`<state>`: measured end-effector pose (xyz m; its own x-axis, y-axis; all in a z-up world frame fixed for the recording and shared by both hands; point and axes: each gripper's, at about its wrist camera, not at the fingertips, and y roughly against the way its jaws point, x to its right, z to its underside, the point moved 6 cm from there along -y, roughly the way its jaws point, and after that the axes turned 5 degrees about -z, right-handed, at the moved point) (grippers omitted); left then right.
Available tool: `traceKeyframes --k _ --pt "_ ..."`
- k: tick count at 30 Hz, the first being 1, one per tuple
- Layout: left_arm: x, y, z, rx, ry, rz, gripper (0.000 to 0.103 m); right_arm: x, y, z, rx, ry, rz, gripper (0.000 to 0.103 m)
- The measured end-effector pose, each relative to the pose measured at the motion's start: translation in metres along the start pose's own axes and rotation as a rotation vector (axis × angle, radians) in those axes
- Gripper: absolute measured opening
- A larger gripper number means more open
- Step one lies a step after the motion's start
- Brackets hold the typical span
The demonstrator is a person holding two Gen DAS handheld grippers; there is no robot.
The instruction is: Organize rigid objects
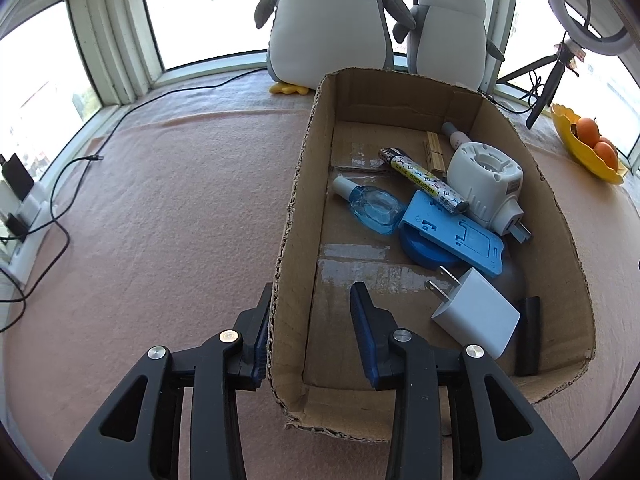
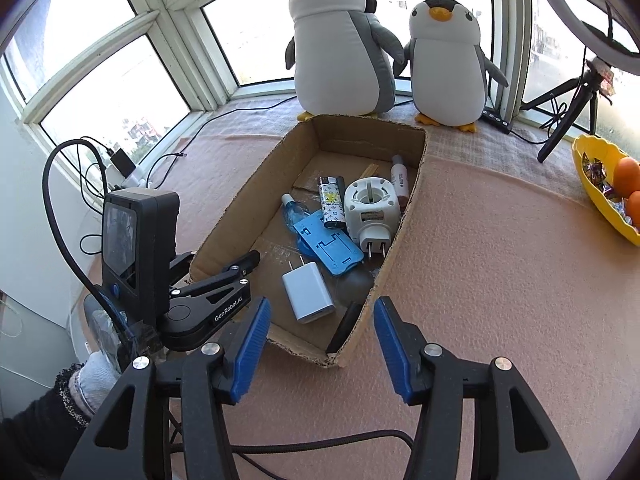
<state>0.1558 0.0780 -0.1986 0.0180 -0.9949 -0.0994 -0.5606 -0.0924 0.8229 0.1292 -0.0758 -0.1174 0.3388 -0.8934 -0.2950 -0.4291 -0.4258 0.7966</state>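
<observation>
- We see our left claw (image 1: pixel 308 334) straddling the near left wall of the cardboard box (image 1: pixel 294 216): one blue pad sits outside against the wall, the other inside stands clear of it, so the jaws are apart and not pressing.
- Our right claw (image 2: pixel 318 346) hangs above the box's near corner with its jaws apart and nothing between the pads.
- The box rests on the pink-covered worktop (image 2: pixel 500 280), and the rigid things lie inside it.
- Nearest us lies a white charger (image 1: pixel 474 316), prongs pointing toward the far end, with a black bar (image 1: pixel 528 336) just beside it against the right wall.
- Further in, a blue plastic stand (image 1: pixel 460 236) lies over a round blue lid (image 1: pixel 416 250), a patterned lighter (image 1: pixel 424 180) resting across its far end.
- A clear blue bottle (image 1: pixel 370 206) lies left of the stand, a white plug-in unit (image 1: pixel 486 182) right of it.
- A wooden clip (image 1: pixel 434 152) and a small tube (image 1: pixel 454 134) lie at the far end.
- Two plush penguins (image 2: pixel 340 44) stand beyond the box by the window.
</observation>
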Motion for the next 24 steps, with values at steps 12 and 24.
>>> traceKeyframes --k 12,24 --pt "0.002 0.062 0.001 0.051 0.017 0.059 0.050 0.008 0.039 0.011 0.077 -0.021 0.118 0.059" --pt "0.016 0.129 -0.008 0.157 -0.017 0.083 0.074 0.020 0.078 0.016 0.168 -0.038 0.286 0.074"
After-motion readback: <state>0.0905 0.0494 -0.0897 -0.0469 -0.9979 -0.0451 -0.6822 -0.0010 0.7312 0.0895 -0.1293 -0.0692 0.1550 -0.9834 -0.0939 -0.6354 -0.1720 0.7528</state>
